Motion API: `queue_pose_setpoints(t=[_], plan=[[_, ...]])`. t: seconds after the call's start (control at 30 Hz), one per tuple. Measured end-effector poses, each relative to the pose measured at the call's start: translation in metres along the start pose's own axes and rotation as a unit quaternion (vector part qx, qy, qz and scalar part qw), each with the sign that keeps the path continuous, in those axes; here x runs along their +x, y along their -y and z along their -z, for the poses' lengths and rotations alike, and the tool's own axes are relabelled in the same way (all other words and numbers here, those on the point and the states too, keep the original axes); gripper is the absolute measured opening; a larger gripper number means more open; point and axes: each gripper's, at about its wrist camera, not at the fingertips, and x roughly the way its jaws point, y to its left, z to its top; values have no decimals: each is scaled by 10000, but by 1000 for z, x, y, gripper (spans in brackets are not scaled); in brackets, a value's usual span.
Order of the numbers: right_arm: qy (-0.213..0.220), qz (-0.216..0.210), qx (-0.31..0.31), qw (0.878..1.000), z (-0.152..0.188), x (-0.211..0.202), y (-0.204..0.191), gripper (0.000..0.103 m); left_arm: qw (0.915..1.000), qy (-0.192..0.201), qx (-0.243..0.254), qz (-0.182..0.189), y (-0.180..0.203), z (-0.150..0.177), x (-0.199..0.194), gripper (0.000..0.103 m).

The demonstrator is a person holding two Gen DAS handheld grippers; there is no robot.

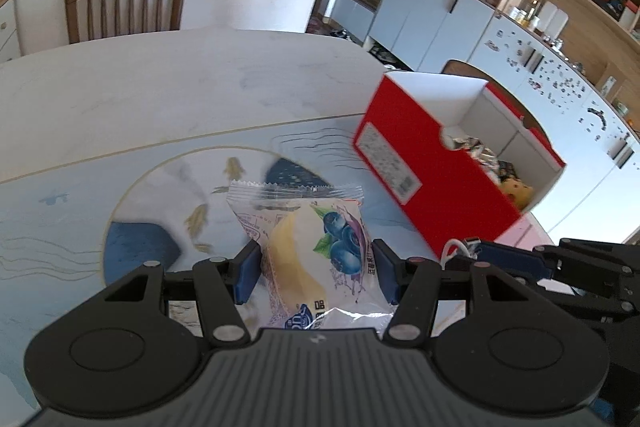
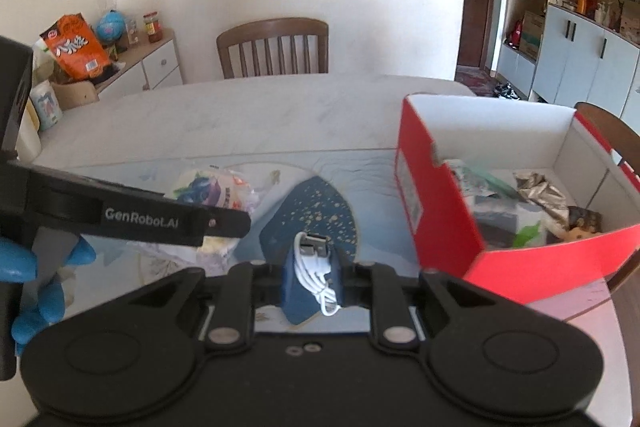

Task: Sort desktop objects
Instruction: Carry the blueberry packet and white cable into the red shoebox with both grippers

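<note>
Over the mat [image 1: 60, 187] — left hand-held gripper [image 1: 316, 267] clamps one snack packet [image 1: 308, 243] | right hand-held gripper [image 2: 312, 271] clamps one white cable [image 2: 314, 267] | one red box [image 2: 440, 211]

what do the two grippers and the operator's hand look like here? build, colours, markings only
Both grippers, left gripper and right gripper, are matte black plastic: ribbed body, two round side housings, linkage arms with silver pivot pins, and blue pads on the fingers. Seen from the right wrist view, the left gripper's side arm carries white "GenRobot.AI" lettering. The hand wears a blue glove.
</note>
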Motion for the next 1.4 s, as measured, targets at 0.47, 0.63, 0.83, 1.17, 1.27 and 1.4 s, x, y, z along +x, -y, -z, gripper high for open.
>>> queue_pose_setpoints(t=[0.47,0.63,0.83,1.17,1.27,1.4], plan=[[377,125,165,9991,-15,-49,38,20,9988,41,339,351,52,-17,-22,57],[541,173,176,9982,-23,-65,52,20,9980,98,427,456,72,-27,-29,57],[704,223,190,9971,-32,-77,72,20,9969,214,542,522,94,-38,-32,57],[879,288,151,9956,-43,-82,112,20,9961,287,639,540,131,-56,-17,57],[876,294,186,9955,-45,-78,126,20,9959,242,687,527,142,-60,-7,57],[849,333,181,9957,-48,-73,148,20,9962,107,662,556,155,-67,13,57]])
